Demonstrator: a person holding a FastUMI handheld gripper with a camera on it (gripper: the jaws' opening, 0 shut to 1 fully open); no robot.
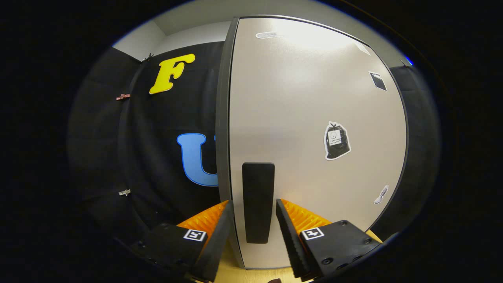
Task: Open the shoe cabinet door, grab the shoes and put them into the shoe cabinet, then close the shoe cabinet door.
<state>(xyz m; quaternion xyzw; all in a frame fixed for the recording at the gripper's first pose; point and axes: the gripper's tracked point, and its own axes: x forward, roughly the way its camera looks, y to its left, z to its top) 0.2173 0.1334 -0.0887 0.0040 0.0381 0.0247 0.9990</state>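
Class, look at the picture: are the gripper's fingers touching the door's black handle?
Apart. The gripper view shows the gripper open, with door surface visible on both sides between its fingers and the black handle.

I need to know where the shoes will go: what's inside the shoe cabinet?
Nothing inside shows: the cabinet door covers the interior. Visible are its stickers, the black handle between the open fingers of the gripper, and black cloth beside it.

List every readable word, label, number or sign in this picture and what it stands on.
No text can be read.
Stickers on the cabinet door: bag-shaped sticker, dark square sticker, pale oval sticker, small sticker; any print on them is too small or blurred.
Gripper, open around the door handle: square markers, patterns only, no words.
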